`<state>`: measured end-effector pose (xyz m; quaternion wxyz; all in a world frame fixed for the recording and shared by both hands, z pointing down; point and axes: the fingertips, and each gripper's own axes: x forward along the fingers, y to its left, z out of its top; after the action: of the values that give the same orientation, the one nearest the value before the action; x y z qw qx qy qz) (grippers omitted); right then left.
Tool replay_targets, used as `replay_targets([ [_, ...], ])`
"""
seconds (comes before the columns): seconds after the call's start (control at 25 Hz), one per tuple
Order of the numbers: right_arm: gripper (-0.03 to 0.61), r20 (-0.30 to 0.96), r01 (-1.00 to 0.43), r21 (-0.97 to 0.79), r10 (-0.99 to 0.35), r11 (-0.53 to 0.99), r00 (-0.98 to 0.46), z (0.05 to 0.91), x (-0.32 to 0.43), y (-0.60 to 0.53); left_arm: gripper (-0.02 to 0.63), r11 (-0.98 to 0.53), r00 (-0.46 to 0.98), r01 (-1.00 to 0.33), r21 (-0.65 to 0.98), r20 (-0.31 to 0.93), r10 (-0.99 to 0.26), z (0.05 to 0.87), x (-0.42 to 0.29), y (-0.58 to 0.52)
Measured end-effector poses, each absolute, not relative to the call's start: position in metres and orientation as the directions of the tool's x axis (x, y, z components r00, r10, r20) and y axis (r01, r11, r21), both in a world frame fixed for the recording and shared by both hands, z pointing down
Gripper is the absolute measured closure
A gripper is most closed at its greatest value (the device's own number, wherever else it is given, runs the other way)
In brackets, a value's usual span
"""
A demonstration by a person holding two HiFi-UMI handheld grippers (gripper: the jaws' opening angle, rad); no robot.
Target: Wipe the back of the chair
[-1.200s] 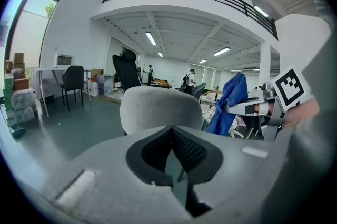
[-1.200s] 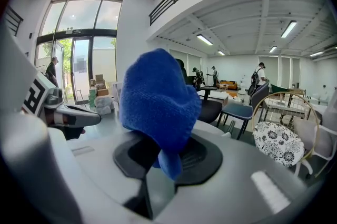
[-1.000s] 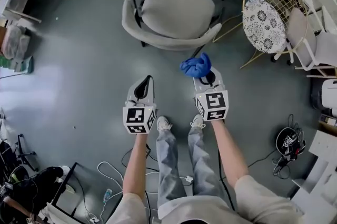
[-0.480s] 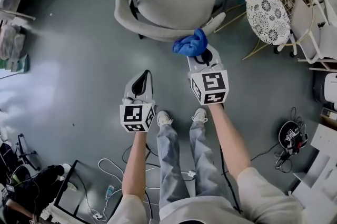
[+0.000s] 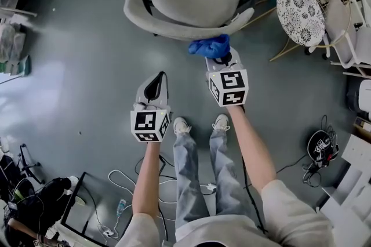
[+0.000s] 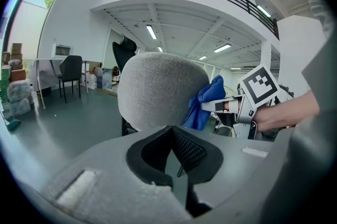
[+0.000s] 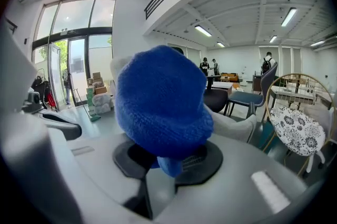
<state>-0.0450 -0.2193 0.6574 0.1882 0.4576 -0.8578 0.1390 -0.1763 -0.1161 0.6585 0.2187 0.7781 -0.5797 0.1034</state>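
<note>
- The cloth (image 5: 210, 46) is pinched in the right gripper (image 5: 221, 58) and looks pressed against the back rim of the chair (image 5: 168, 31), right end.
- Wiping is probably barely started; most of the back is left to do.
- The left gripper (image 5: 154, 88) is held clear of the chair, jaws pressed together, empty.
- Actual contact can't be confirmed, and the right jaws are mostly buried in cloth.

Bright even light around me, ceiling strip lights (image 7: 288, 17) and tall windows (image 7: 79, 54) glowing, pale glare on the floor (image 5: 37, 92) at my left, fisheye bending, dark corners in both gripper views
</note>
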Motion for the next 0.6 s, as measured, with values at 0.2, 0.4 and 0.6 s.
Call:
replay_targets([
  [0.2, 0.491, 0.501, -0.828, -0.063, -0.700, 0.558, -0.509, 0.694, -0.047, -0.224, 0.609, -0.224, 0.302, -0.949, 0.224, 0.429, -0.851, 0.669, -0.181, -0.117],
  [0.4, 0.491, 0.554, -0.826, -0.083, -0.664, 0.557, -0.503, 0.727, -0.048, -0.224, 0.610, -0.223, 0.305, -0.948, 0.229, 0.440, -0.845, 0.675, -0.185, -0.116],
  [0.6, 0.491, 0.600, -0.833, -0.114, -0.631, 0.541, -0.491, 0.761, -0.049, -0.231, 0.611, -0.224, 0.306, -0.948, 0.228, 0.446, -0.841, 0.681, -0.187, -0.118],
])
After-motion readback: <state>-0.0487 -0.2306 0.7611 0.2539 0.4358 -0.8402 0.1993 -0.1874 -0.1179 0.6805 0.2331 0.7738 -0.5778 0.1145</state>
